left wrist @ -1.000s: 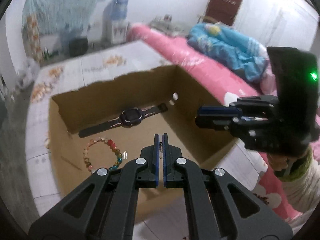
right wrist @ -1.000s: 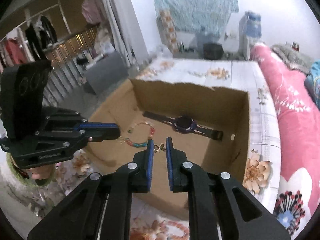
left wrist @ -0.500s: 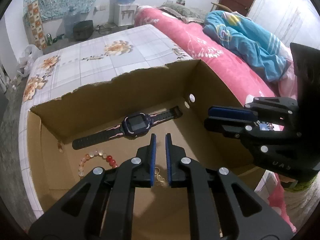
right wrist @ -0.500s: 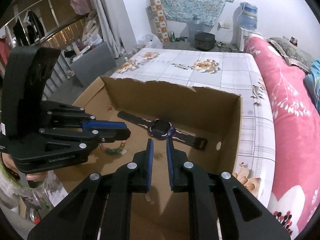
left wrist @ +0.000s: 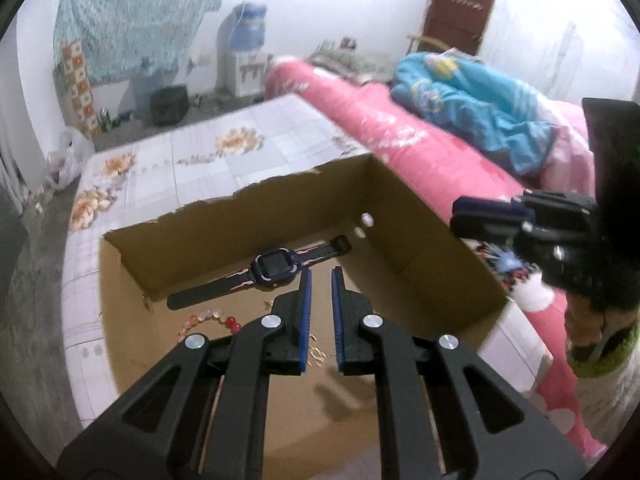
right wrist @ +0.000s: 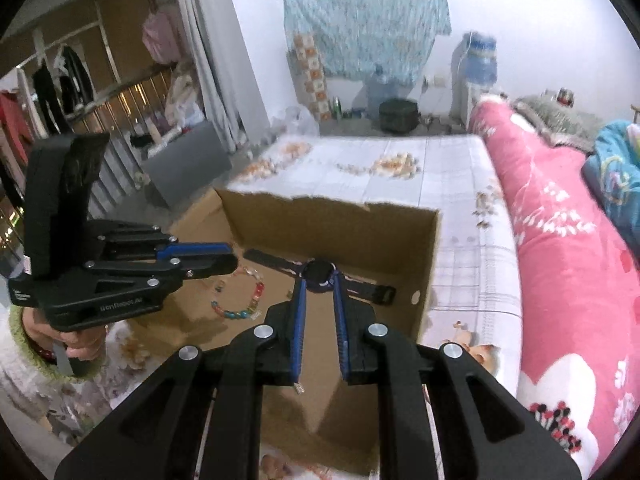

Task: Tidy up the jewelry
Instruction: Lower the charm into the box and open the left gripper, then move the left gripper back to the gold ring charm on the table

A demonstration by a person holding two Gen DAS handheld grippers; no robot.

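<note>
Now the left gripper [left wrist: 319, 280] has slipped slightly apart — its small gold chain [left wrist: 316, 350] lies in the brown cardboard box [left wrist: 420, 248]; the right gripper [right wrist: 320, 284] gapes narrowly, empty — another piece sorted.

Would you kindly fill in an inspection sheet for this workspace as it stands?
Surface: floral sheet, bearing an open cardboard box.
Job's things: smartwatch, bead bracelet and small gold pieces, all on the box floor.
Clutter: nothing seen.
Grippers: left hand-held gripper narrowly open, its jaws have just been opening, nothing between them; right hand-held gripper narrowly open, empty; both above the box.
Cables: nothing seen.
Surroundings: pink quilt, blue blanket, water dispenser, brown door.
</note>
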